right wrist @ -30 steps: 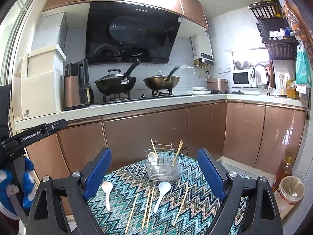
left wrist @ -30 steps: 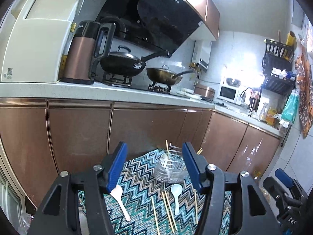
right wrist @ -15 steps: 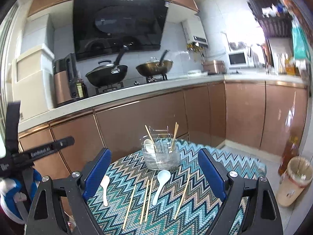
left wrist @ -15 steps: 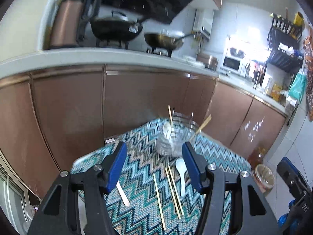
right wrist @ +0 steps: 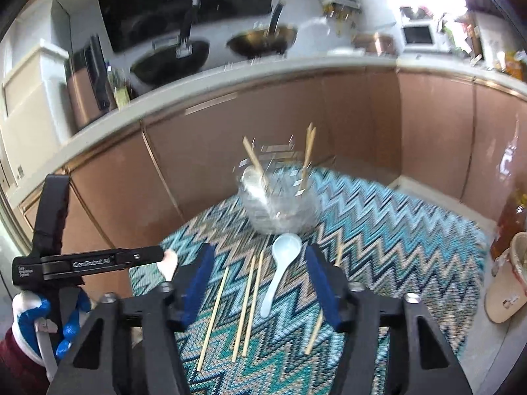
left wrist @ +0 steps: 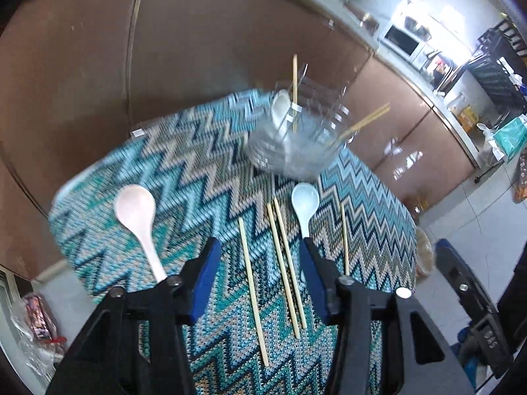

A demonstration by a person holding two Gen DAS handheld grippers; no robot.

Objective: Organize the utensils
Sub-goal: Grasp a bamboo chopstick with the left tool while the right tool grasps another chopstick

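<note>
A clear utensil holder (left wrist: 298, 146) stands at the far side of a zigzag-patterned table (left wrist: 184, 177), with a white spoon and chopsticks in it; it also shows in the right wrist view (right wrist: 280, 204). On the cloth lie a pink-white spoon (left wrist: 138, 220), a light blue spoon (left wrist: 304, 202) (right wrist: 281, 263) and several loose chopsticks (left wrist: 285, 270) (right wrist: 245, 299). My left gripper (left wrist: 258, 279) is open and empty above the chopsticks. My right gripper (right wrist: 260, 283) is open and empty above the blue spoon and chopsticks.
Brown kitchen cabinets (right wrist: 263, 125) stand right behind the table. The counter above holds two pans (right wrist: 263, 41) and a kettle. A bin (right wrist: 507, 283) stands on the floor to the right. The left gripper's body (right wrist: 82, 261) is at the left of the right wrist view.
Both grippers have tilted down and moved closer to the table. The utensils on the cloth now fill the views. Both stay open and empty.
</note>
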